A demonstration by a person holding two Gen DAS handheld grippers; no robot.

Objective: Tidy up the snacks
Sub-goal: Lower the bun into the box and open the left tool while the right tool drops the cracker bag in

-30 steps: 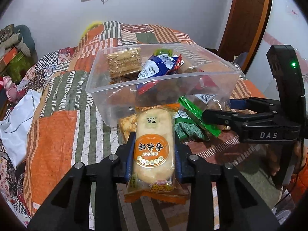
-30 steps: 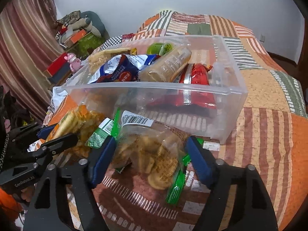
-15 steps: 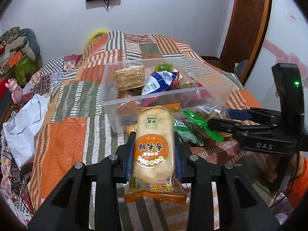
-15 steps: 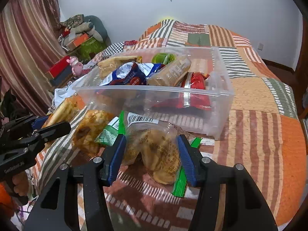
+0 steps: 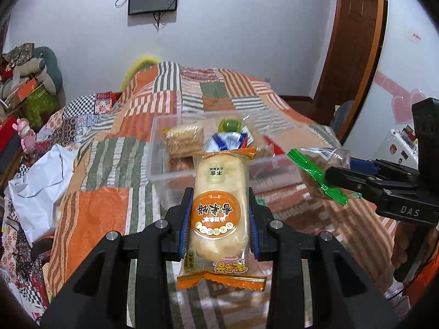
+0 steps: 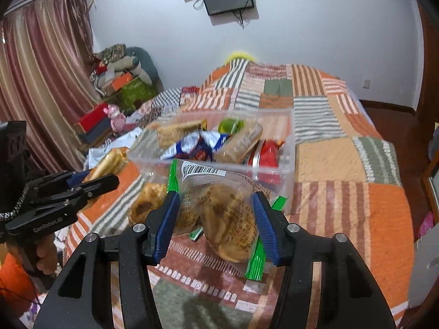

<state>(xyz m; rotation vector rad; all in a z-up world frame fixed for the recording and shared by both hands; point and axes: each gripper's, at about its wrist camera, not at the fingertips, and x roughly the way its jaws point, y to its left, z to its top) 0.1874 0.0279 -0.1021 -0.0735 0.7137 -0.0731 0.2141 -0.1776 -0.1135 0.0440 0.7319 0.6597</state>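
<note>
My left gripper point(image 5: 219, 213) is shut on an orange rice cracker pack point(image 5: 219, 205) and holds it up above the quilt, in front of a clear plastic bin point(image 5: 175, 174) that holds several snacks. My right gripper point(image 6: 216, 219) is shut on a clear cookie bag with green edges point(image 6: 222, 208) and holds it raised just before the bin point(image 6: 288, 148). The right gripper point(image 5: 345, 176) with the bag point(image 5: 315, 175) shows at the right of the left wrist view. The left gripper point(image 6: 109, 179) shows at the left of the right wrist view.
A pastry pack point(image 6: 145, 205) and a small green packet point(image 6: 196, 234) lie on the patchwork quilt point(image 6: 343, 164) before the bin. White cloth point(image 5: 38, 183) and boxes with toys point(image 6: 120, 90) lie at the bed's left. A wooden door point(image 5: 354, 35) stands at right.
Both grippers have risen and drawn back from the bin, each lifting its snack off the quilt. The bin now looks smaller and farther away.
</note>
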